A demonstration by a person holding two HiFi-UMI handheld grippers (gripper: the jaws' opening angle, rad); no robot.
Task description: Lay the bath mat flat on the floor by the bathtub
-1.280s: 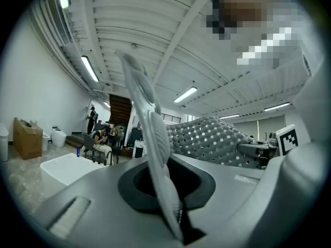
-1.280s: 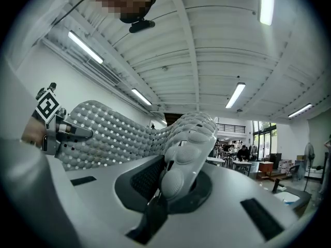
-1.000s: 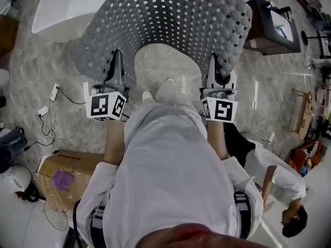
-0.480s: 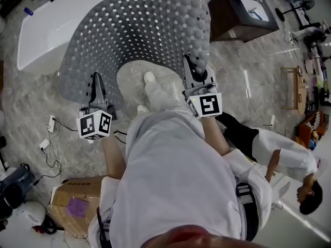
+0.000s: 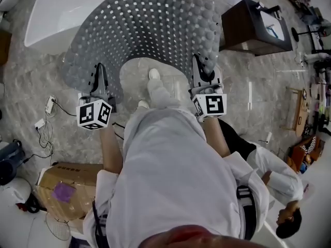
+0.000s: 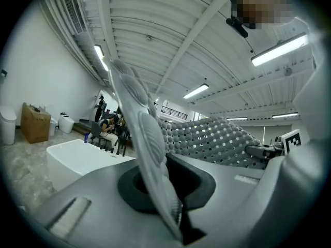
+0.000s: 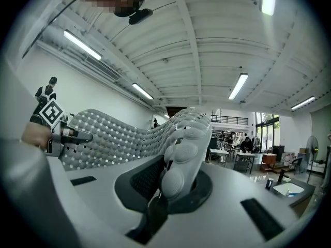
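Note:
A grey perforated bath mat (image 5: pixel 145 30) hangs in the air in front of me, arched over the marble floor, its far part over the edge of the white bathtub (image 5: pixel 51 19). My left gripper (image 5: pixel 99 76) is shut on the mat's near left corner. My right gripper (image 5: pixel 199 68) is shut on the near right corner. In the left gripper view the mat's edge (image 6: pixel 147 154) runs up from between the jaws. In the right gripper view the bumpy mat (image 7: pixel 181 154) bulges out of the jaws, and the left gripper's marker cube (image 7: pixel 50 115) shows at far left.
A dark wooden cabinet with a basin (image 5: pixel 256 27) stands right of the mat. A cardboard box (image 5: pixel 64 187) and cables (image 5: pixel 49 118) lie at the left. A person in white (image 5: pixel 274 172) sits on the floor at lower right. My shoes (image 5: pixel 154 75) stand under the mat.
Over the last second both grippers have carried the mat a little to the left and nearer the tub, while the view swung. Both grips have stayed shut on the corners.

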